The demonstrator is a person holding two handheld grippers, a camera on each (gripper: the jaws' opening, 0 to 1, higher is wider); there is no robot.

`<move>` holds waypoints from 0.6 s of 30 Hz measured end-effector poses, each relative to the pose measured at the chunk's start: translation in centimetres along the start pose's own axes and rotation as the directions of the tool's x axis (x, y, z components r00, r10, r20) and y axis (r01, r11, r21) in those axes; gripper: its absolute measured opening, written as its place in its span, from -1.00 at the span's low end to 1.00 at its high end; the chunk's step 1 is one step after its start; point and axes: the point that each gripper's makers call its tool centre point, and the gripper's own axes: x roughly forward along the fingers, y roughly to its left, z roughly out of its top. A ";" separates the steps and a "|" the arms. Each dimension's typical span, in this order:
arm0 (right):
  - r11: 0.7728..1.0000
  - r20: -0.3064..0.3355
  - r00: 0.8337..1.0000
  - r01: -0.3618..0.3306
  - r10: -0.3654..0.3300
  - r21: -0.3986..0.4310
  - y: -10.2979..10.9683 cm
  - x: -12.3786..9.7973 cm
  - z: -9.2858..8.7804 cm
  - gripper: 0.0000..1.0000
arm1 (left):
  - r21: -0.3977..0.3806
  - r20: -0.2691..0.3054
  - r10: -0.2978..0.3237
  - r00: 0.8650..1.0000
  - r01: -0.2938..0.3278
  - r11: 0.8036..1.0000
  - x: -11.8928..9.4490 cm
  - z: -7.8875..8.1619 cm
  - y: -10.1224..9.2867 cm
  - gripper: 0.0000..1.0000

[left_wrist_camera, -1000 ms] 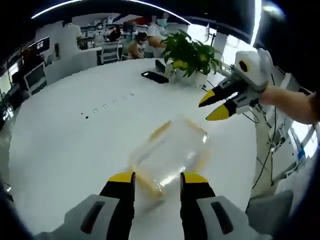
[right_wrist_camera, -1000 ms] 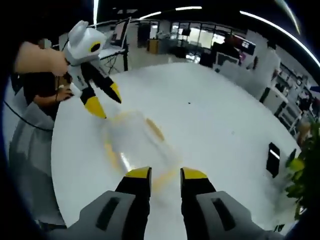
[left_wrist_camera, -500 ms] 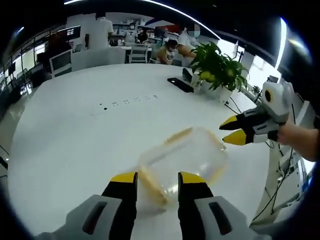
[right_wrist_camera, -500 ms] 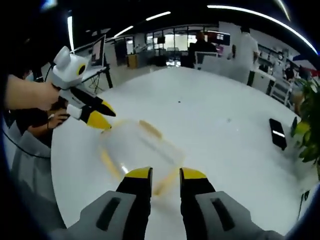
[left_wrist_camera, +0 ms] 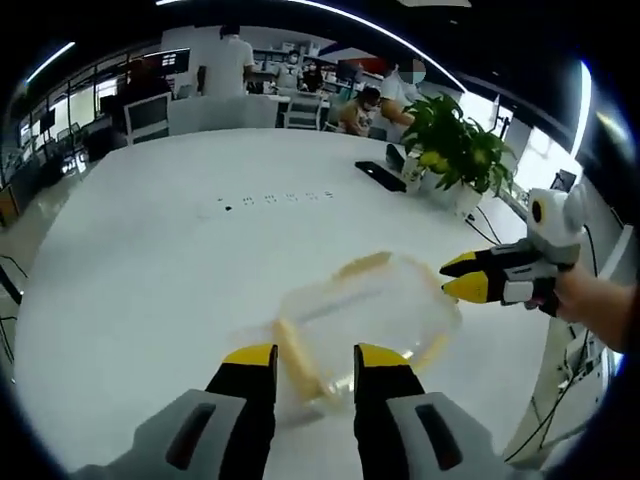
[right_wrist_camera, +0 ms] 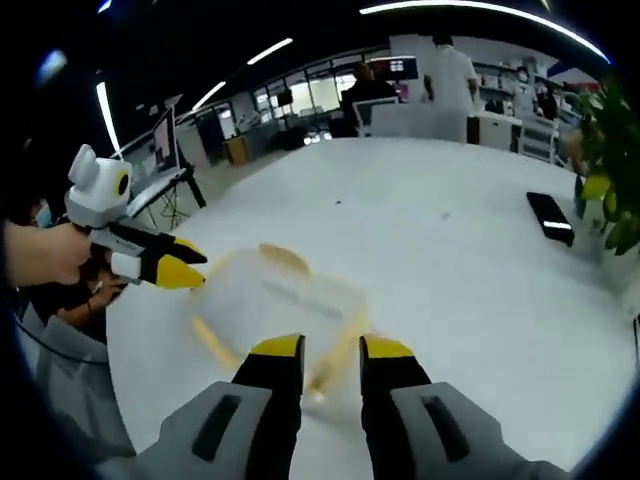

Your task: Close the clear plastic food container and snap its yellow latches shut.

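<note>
Since a second ago, my right gripper (left_wrist_camera: 463, 279) has come down from above the container (left_wrist_camera: 365, 322) and now sits level with its far corner, yellow tips just beside or touching the clear wall; I cannot tell which from the left gripper view. Its jaws stand narrowly parted with nothing between them. In the right gripper view the same gripper (right_wrist_camera: 331, 347) looks over the near edge of the container (right_wrist_camera: 275, 307), jaws apart and holding nothing.

My left gripper (left_wrist_camera: 312, 353) is at the opposite end, jaws a narrow gap apart, and the container's end with a yellow latch (left_wrist_camera: 295, 350) lies just past the tips (blurred, so I cannot say whether there is contact). From the right gripper view the left gripper (right_wrist_camera: 178, 265) comes in from the left, held by a hand (right_wrist_camera: 45, 253), with its yellow tips right at the container's wall.

The container rests on the white table (left_wrist_camera: 150, 270), near the edge closest to me, with a second yellow latch (left_wrist_camera: 363, 265) on its far side. Well beyond it stand a potted plant (left_wrist_camera: 455, 150) and a dark phone (left_wrist_camera: 380, 175).
</note>
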 end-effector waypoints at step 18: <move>0.984 0.050 0.999 -0.013 0.004 0.179 0.0 0.2 -0.7 -0.65 | -0.202 0.019 -0.016 1.000 0.019 0.979 0.6 -1.6 -0.2 -0.55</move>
